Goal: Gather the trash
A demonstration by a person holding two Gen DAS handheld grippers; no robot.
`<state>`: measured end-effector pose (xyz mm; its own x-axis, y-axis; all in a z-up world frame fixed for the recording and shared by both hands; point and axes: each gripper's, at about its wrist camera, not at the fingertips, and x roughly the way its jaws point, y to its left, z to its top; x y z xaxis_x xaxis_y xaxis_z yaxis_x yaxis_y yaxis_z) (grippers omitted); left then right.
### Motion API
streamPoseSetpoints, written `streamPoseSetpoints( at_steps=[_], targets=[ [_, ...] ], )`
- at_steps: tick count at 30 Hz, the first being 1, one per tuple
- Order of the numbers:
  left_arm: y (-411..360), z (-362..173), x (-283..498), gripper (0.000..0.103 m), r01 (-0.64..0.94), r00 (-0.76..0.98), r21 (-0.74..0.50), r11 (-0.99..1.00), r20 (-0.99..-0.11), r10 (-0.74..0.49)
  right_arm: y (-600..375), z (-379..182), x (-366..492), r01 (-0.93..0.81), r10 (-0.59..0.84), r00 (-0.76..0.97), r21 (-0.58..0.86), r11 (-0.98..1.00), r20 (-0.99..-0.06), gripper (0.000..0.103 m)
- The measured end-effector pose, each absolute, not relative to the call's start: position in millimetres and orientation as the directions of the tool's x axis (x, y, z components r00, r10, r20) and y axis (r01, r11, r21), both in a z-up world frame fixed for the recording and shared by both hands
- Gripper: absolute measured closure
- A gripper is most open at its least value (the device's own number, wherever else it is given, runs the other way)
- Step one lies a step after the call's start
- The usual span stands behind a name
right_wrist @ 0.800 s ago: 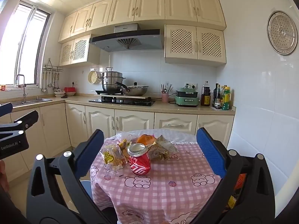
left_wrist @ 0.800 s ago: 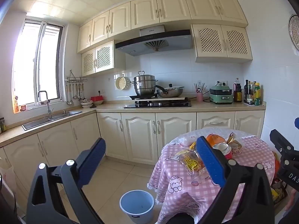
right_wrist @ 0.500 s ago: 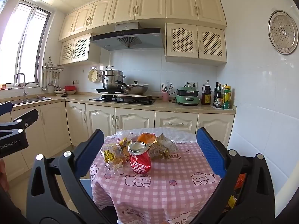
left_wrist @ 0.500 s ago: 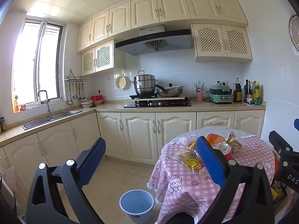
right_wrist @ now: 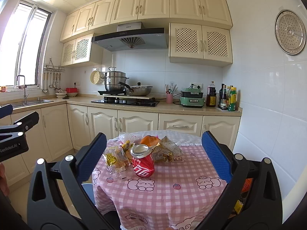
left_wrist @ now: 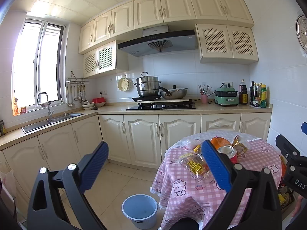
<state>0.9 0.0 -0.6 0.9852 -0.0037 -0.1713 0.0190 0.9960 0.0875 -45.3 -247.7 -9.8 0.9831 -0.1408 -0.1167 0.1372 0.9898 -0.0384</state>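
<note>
A round table with a pink checked cloth (right_wrist: 172,191) carries the trash: a red soda can (right_wrist: 143,162), a clear snack wrapper with yellow print (right_wrist: 115,161), a crumpled gold wrapper (right_wrist: 165,150) and an orange packet (right_wrist: 149,140) behind it. My right gripper (right_wrist: 154,157) stands open, level in front of the table, nothing between its fingers. My left gripper (left_wrist: 155,168) is open too, off to the table's left; its right finger (left_wrist: 214,166) hides part of the can (left_wrist: 229,152). A blue bucket (left_wrist: 140,209) sits on the floor beside the table (left_wrist: 255,168).
Cream cabinets (left_wrist: 145,136) and a counter with stove, pots (left_wrist: 148,86) and bottles (right_wrist: 226,98) run along the far wall. A sink (left_wrist: 48,119) lies under the window at left. White tiled wall (right_wrist: 268,105) bounds the right. A bag with packets (right_wrist: 243,195) hangs right of the table.
Both grippers stay open and nearly still; the right wrist view has crept slightly so the can and wrappers sit a touch lower and nearer.
</note>
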Motion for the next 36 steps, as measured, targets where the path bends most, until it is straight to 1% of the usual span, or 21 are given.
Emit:
streamPoseSetpoints(
  at_steps=[14, 24, 27, 35, 36],
  targets=[
    [-6.9, -16.0, -7.9, 0.007, 0.016, 0.985, 0.088, 0.996, -0.17, -0.001, -248.0, -10.9, -45.5, 0.137, -0.14, 0.983, -0.036, 0.99, -0.116, 0.006],
    [-10.1, -24.2, -2.3, 0.007, 0.016, 0.986, 0.09, 0.996, -0.168, -0.001, -247.8, -11.1, -45.4, 0.136, -0.139, 0.983, -0.036, 0.99, -0.117, 0.006],
    [-8.2, -18.5, 3.5, 0.007, 0.018, 0.985, 0.089, 0.996, -0.171, -0.002, -247.7, -11.8, -45.6, 0.137, -0.14, 0.983, -0.037, 0.99, -0.116, 0.006],
    [-14.4, -34.2, 4.3, 0.007, 0.019, 0.985, 0.093, 0.996, -0.17, -0.003, -247.0, -12.2, -44.4, 0.138, -0.142, 0.983, -0.043, 0.99, -0.118, 0.006],
    [-11.8, -28.9, 4.1, 0.007, 0.02, 0.985, 0.09, 0.996, -0.172, -0.004, -247.3, -11.9, -44.2, 0.136, -0.14, 0.983, -0.041, 0.99, -0.119, 0.006]
  ],
)
